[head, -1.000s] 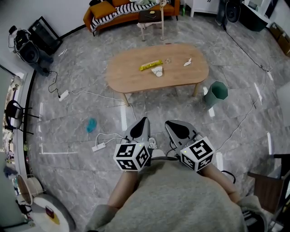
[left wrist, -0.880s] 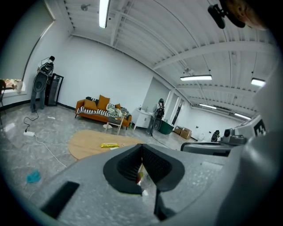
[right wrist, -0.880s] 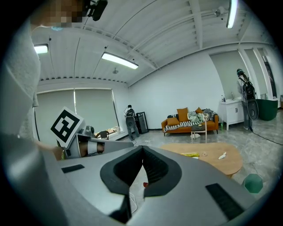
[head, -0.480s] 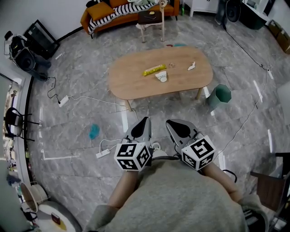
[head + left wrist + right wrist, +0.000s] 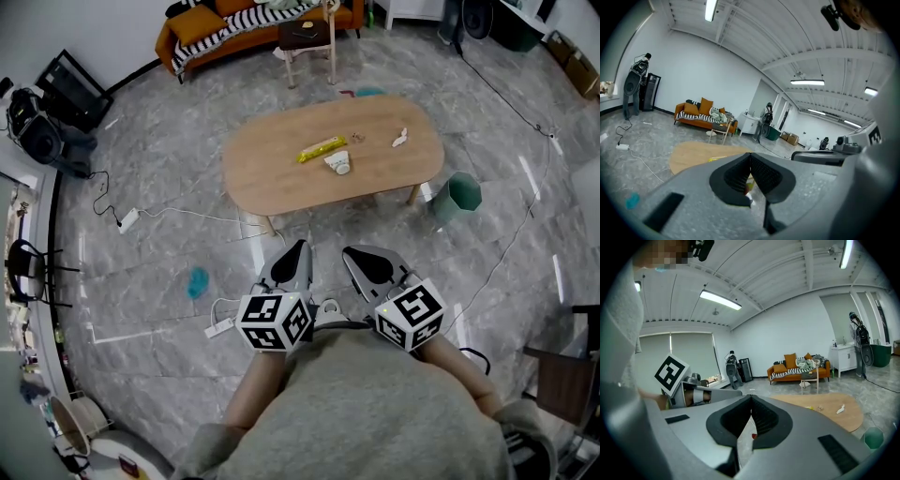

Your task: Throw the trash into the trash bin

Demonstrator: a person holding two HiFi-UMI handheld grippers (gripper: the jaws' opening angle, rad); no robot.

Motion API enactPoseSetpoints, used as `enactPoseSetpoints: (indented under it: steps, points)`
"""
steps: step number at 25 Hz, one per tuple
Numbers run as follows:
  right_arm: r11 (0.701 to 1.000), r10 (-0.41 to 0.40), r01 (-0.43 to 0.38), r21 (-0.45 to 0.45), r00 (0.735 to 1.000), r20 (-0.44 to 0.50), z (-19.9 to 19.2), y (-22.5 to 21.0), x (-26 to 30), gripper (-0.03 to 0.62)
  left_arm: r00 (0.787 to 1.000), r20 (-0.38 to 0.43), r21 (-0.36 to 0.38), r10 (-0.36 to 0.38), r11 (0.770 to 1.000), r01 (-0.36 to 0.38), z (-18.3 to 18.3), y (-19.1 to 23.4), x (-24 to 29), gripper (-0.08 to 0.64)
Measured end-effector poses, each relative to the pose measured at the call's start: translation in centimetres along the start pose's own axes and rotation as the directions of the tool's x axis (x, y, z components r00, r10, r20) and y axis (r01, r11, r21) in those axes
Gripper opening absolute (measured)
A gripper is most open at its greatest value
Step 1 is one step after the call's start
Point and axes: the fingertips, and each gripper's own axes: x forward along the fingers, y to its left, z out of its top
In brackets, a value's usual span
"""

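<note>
Head view: trash [image 5: 322, 148] lies on the table [image 5: 272, 173] at upper centre, the trash bin [image 5: 457, 195] at its right; the power strip [image 5: 219, 328] at lower left could snag a foot. Left gripper view: the left gripper [image 5: 750, 158] is clenched, empty. Right gripper view: the right gripper [image 5: 751, 400] too, so arriving unopened would shove scraps.
</note>
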Motion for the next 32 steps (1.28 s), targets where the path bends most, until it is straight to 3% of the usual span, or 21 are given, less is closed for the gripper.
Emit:
enactPoseSetpoints:
  steps: [15, 32]
  points:
    - [0.999, -0.032, 0.032, 0.003, 0.999, -0.009, 1.0, -0.7, 5.5, 0.009, 1.000, -0.023, -0.010, -0.019, 1.000, 0.018, 1.4, 5.2, 2.5, 0.011]
    - [0.997, -0.069, 0.070, 0.027, 0.997, -0.038, 0.8, -3.4, 6.7, 0.009, 0.997, -0.079, -0.028, -0.018, 0.999, 0.016, 0.9, 6.5, 5.6, 0.011]
